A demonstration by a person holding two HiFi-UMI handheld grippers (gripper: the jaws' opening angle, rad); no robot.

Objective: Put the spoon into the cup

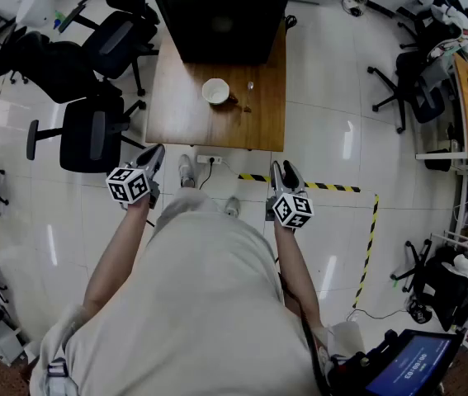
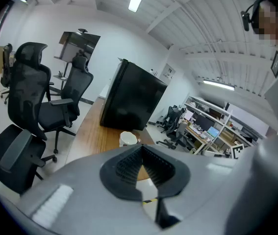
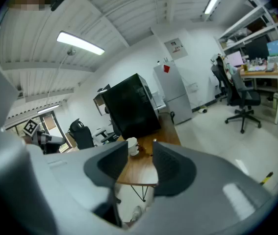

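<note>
Spoon (image 1: pixel 249 96) lies beside the cup (image 1: pixel 215 91) on the table (image 1: pixel 176 110), upper centre; my right gripper (image 1: pixel 284 170) gapes empty, my left gripper (image 1: pixel 156 153) is closed on nothing, both well short, so I judge reaching for it comes next.

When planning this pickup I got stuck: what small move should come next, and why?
Probably carry the right hand-held gripper forward toward the spoon. It lies on the table just right of the cup, far ahead of that gripper, whose jaws are apart with nothing between them.
</note>
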